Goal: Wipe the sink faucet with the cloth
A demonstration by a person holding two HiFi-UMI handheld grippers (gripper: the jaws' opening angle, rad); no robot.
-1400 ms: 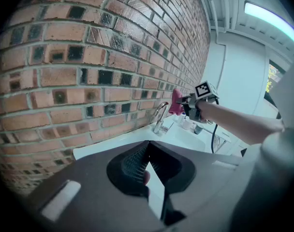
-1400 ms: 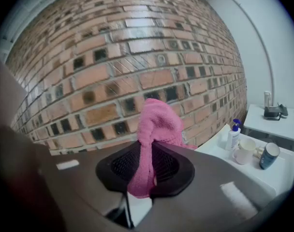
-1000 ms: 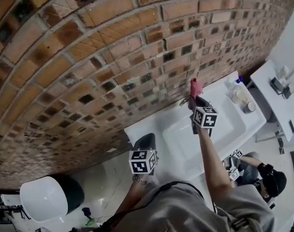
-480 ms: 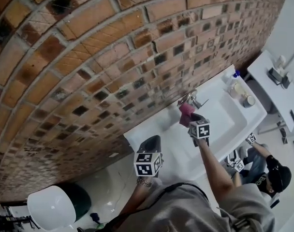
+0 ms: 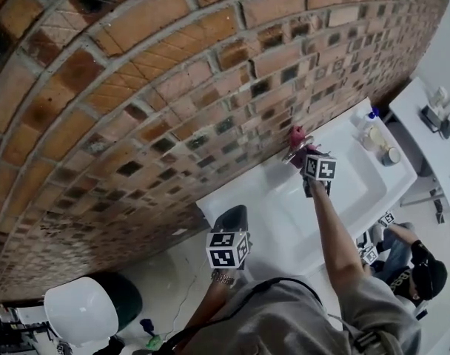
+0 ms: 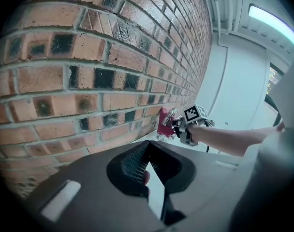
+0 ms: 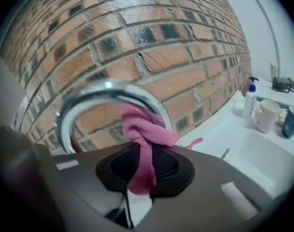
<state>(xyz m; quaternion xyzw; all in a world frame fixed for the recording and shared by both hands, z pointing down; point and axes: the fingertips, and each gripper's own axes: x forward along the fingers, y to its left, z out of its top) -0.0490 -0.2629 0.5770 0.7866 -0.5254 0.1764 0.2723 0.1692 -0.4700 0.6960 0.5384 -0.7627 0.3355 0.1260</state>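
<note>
In the right gripper view my right gripper (image 7: 143, 151) is shut on the pink cloth (image 7: 142, 129), which is bunched against the curved chrome faucet (image 7: 103, 93) just ahead of the jaws. In the head view the cloth (image 5: 297, 135) sits on top of the faucet (image 5: 290, 154) at the brick wall, behind the white sink (image 5: 284, 220), with the right gripper (image 5: 305, 154) right at it. My left gripper (image 5: 229, 217) hangs at the sink's near left corner, well away from the faucet. In the left gripper view its jaws (image 6: 147, 146) meet at the tips with nothing in them.
A brick wall (image 5: 173, 72) rises straight behind the faucet. A soap bottle (image 7: 251, 98) and two mugs (image 7: 267, 115) stand at the sink's right end. Another person (image 5: 414, 268) crouches low at the right. A white round fixture (image 5: 84, 313) is at the bottom left.
The right gripper carried the cloth down beside the faucet half a second ago and has brought it back up to the faucet's top. The left gripper has stayed where it was.
</note>
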